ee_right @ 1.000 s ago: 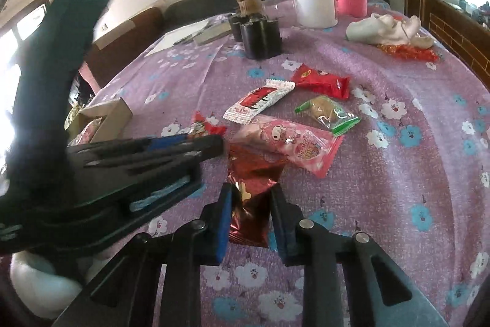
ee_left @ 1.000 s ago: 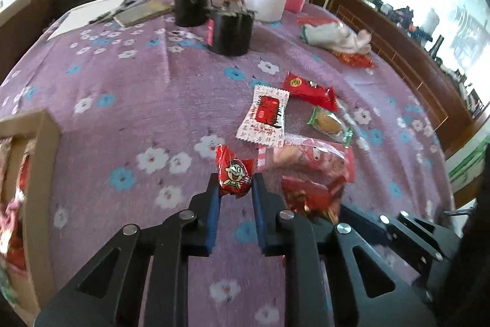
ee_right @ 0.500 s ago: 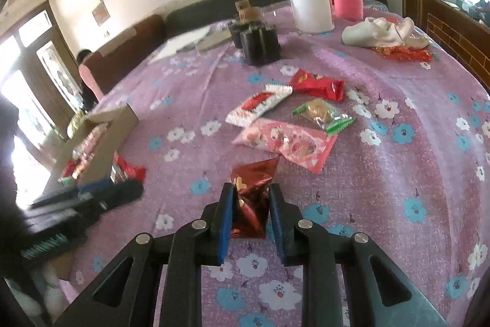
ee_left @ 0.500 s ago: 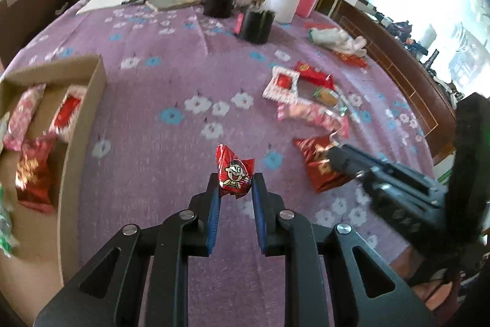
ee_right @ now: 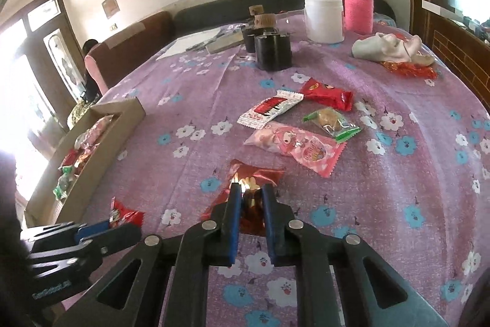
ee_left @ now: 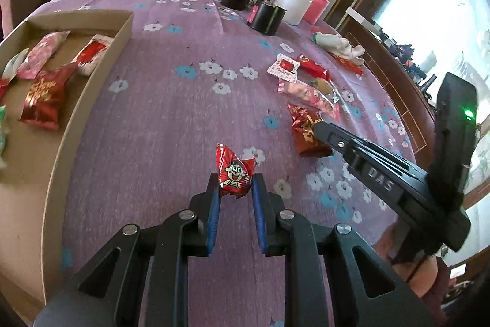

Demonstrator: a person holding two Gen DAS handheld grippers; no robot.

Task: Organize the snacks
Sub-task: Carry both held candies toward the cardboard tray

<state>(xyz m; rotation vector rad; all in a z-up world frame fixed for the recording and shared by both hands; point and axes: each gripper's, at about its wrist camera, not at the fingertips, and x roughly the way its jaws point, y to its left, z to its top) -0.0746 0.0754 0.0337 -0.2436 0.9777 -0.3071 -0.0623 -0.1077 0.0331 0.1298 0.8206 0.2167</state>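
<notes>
Over the purple flowered tablecloth point(ee_left: 159, 118), two black grippers are each pinching a red snack.

Nearest, the left gripper point(ee_left: 235, 189) is clamping its blue pads on a small red cartoon-face candy wrapper point(ee_left: 234, 172), held clear above the cloth; its writing is too small to read. Beside it, the right gripper point(ee_right: 248, 198), its body lettered "DAS", is closing tight on a shiny dark-red foil packet point(ee_right: 251, 183) lying on the cloth. Beyond are lying four loose snacks: a pink cartoon-print pack point(ee_right: 295, 147), a clear green-edged cookie pack point(ee_right: 332, 120), a white-and-red wafer pack point(ee_right: 269, 110) and a red pillow pack point(ee_right: 326, 94). To the left an open cardboard box point(ee_left: 92, 88) is holding several packs, too overlapped to count. Farthest are standing two black cork-topped jars point(ee_right: 272, 52), one white tub point(ee_right: 324, 18) and one pink-sleeved bottle point(ee_right: 357, 6).
</notes>
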